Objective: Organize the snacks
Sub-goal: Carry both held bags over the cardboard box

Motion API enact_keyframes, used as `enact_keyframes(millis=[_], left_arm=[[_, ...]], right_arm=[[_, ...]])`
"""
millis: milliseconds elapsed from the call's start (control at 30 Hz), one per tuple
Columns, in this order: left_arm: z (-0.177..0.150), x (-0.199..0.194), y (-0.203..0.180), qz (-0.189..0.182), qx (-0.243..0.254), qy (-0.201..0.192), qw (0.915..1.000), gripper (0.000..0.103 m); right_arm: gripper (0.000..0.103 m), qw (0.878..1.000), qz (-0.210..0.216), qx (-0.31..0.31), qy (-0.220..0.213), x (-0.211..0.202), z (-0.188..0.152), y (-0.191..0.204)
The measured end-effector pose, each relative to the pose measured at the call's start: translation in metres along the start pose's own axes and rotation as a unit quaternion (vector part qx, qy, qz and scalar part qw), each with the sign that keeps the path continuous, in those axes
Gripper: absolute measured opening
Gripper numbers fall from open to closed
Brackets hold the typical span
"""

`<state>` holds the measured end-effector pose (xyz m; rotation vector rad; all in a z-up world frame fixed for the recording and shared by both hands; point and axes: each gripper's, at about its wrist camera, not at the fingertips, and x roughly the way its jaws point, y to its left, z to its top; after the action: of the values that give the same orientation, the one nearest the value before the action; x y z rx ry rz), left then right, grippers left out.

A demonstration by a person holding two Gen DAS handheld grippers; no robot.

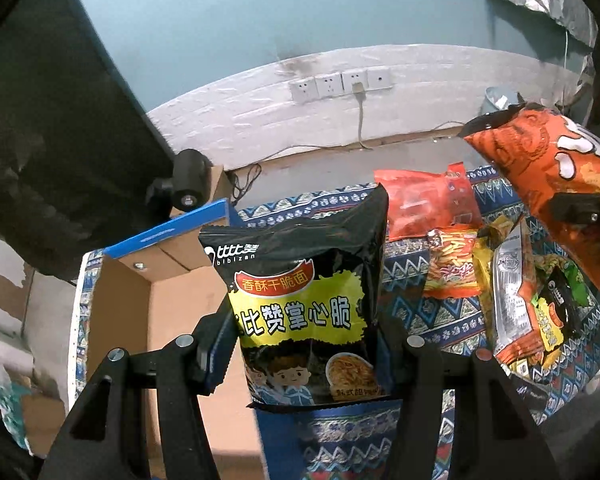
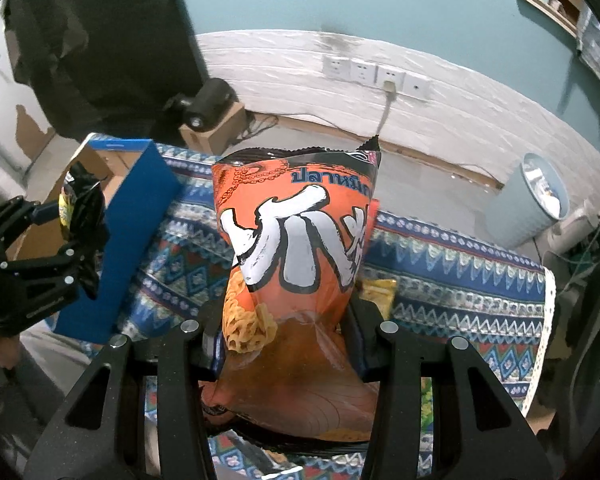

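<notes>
While the left gripper [image 1: 308, 344] clamps a black and yellow noodle-snack bag [image 1: 304, 304] upright between its two fingers, we see that bag fill the middle of the left wrist view, raised off the patterned cloth [image 1: 404, 280] that covers the worktop. At about 9 o'clock from the bag stands an open cardboard box [image 1: 140, 300] with a blue flap [image 1: 168, 232], its brown inside showing. At about 2 o'clock a red snack packet [image 1: 424, 204] lies flat on the cloth, and at 3 o'clock a loose pile of small packets [image 1: 516, 292] lies close together, some overlapping. At the far 2 o'clock edge we see the orange bag [image 1: 556, 168] held up in the air.

In the right wrist view the right gripper [image 2: 288, 344] is closed on that orange bag [image 2: 300, 248], pinching its lower half so the top stands upright and fills the centre. At 9 o'clock the left gripper [image 2: 80, 236] shows from the side with the dark bag in it, just beside the blue flap [image 2: 132, 232] of the box. The cloth [image 2: 460, 280] spreads beyond the bag toward 3 o'clock. At about 2 o'clock, on the floor past the worktop, stands a pale blue bin [image 2: 528, 204]. At 12 o'clock we see a row of wall sockets [image 2: 376, 72] with one cable plugged in.
</notes>
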<state>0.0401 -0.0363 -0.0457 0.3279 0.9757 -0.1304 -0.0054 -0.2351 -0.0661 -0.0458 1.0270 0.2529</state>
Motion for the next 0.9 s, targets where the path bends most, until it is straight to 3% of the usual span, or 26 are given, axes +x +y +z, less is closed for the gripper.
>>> enact_keyframes(millis=[467,900], left_arm=[[-0.023,-0.017,0.061,0.027,-0.031,-0.017,0.999,0.059],[-0.051,0.0,0.125,0.053,-0.072,0.007,0.996,0.059]], right_arm=[[0.044,0.998,0.032,-0.055,0.003,0.012,0.026,0.071],[0.045,0.993,0.064,-0.098,0.026,0.048,0.055,0.149]])
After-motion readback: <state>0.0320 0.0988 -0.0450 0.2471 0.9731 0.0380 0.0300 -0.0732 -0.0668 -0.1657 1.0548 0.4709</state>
